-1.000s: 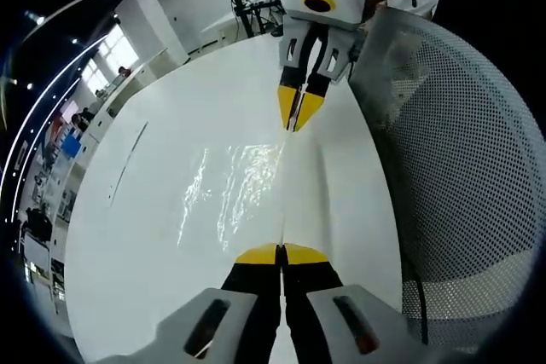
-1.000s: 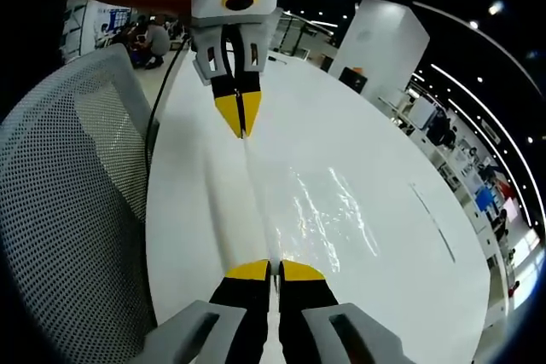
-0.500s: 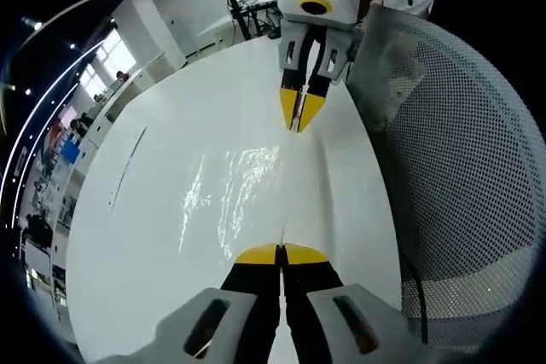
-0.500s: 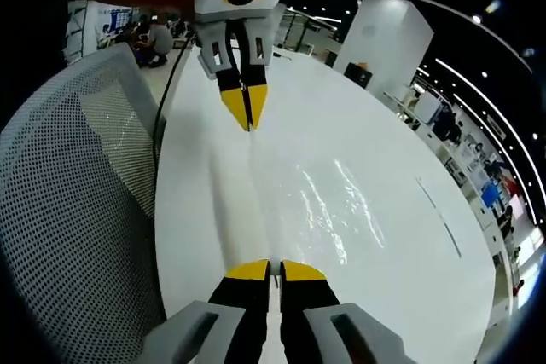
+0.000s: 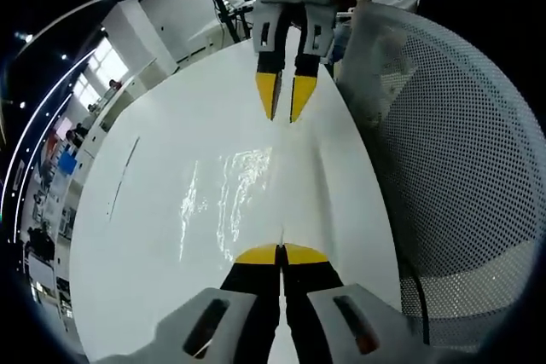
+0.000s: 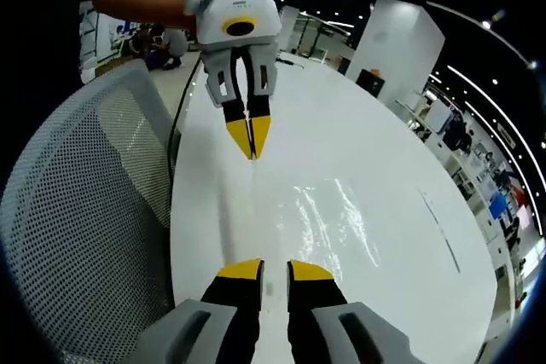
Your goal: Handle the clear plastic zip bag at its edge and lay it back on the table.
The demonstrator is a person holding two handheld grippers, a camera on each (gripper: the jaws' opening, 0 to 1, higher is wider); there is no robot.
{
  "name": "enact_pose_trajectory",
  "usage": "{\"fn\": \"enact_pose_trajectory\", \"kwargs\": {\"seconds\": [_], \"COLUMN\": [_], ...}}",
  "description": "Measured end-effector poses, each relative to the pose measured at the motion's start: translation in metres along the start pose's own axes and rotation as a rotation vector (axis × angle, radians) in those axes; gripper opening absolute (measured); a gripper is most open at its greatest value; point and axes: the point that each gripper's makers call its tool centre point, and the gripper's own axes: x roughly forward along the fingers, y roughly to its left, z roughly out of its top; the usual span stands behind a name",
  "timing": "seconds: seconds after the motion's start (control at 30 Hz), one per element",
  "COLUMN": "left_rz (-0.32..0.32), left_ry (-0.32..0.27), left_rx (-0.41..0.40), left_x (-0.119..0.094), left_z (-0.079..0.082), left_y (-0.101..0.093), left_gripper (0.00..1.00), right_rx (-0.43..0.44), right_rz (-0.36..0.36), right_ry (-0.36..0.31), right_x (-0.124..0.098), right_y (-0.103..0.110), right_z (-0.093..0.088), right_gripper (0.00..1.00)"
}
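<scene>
The clear, glossy plastic zip bag (image 5: 235, 189) lay flat on the white oval table (image 5: 128, 236), just beside the table edge nearest the grey perforated mesh chair (image 5: 461, 151), its film catching bright glare. The yellow-tipped left gripper (image 5: 280, 255) had its jaws pressed together on the bag's raised edge, which ran as a thin crease towards the other tool. The yellow-tipped right gripper (image 6: 275, 269) stood with a narrow gap between its tips, off the bag; in the left gripper view it hung over the far end of the edge, jaws parted.

The bag looked thin, light and limp, likely slick under the pads, so it would sag and slide rather than hold shape. The stiffer zip edge seemed the best place to pinch, near each end. Whether the far end of that edge had fully settled on the table was hard to tell through the glare. No readable writing or brand showed on the bag.
</scene>
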Motion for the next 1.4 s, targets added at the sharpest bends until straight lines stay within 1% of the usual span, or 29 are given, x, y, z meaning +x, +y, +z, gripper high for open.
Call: {"fn": "enact_pose_trajectory", "kwargs": {"seconds": [0.13,0.3,0.37,0.7,0.8,0.87,0.93,1.07,1.13,1.17,1.27,1.3,1.33,1.37,1.4], "left_rz": [-0.003,-0.004,-0.003,-0.003,-0.001,0.005,0.009,0.021,-0.003,0.002,0.025,0.033,0.052,0.055,0.071], "left_ry": [0.001,-0.003,-0.006,-0.029,-0.032,-0.035,-0.033,-0.039,-0.054,-0.056,-0.069,-0.071,-0.069,-0.074,-0.079], "left_rx": [0.004,0.006,0.006,0.018,0.02,0.025,0.024,0.033,0.036,0.039,0.065,0.066,0.066,0.066,0.07], "left_x": [0.001,0.001,0.001,0.0,0.0,0.0,0.0,0.001,-0.001,-0.001,-0.004,-0.004,-0.004,-0.005,-0.006], "left_z": [0.001,0.004,0.006,0.014,0.015,0.016,0.016,0.016,0.019,0.02,0.028,0.028,0.029,0.03,0.032], "left_y": [0.0,0.001,0.002,0.002,0.002,0.004,0.005,0.008,0.005,0.006,0.008,0.009,0.012,0.013,0.015], "left_gripper": [0.0,0.0,0.0,0.0,0.0,0.0,0.0,0.0,0.0,0.0,0.02,0.04,0.08,0.1,0.12], "right_rx": [-0.008,-0.016,-0.022,-0.021,-0.023,-0.024,-0.016,0.017,0.044,0.053,0.068,0.07,0.076,0.081,0.086], "right_rz": [-0.003,0.027,0.031,0.044,0.064,0.074,0.082,0.068,0.056,0.053,0.046,0.043,0.04,0.036,0.03], "right_ry": [-0.014,-0.019,-0.018,-0.007,0.002,0.003,0.003,0.005,0.004,0.001,-0.002,-0.002,-0.002,-0.002,-0.005], "right_x": [0.006,0.018,0.018,0.03,0.036,0.037,0.038,0.037,0.036,0.035,0.034,0.034,0.035,0.035,0.033], "right_y": [-0.006,0.0,0.002,0.002,0.005,0.007,0.008,0.005,0.001,0.0,-0.003,-0.003,-0.005,-0.006,-0.007], "right_z": [0.01,0.013,0.016,0.012,0.008,0.008,0.008,0.009,0.009,0.01,0.011,0.011,0.011,0.011,0.013], "right_gripper": [0.07,0.07,0.07,0.04,0.01,0.0,0.0,0.0,0.0,0.0,0.0,0.0,0.0,0.0,0.0]}}
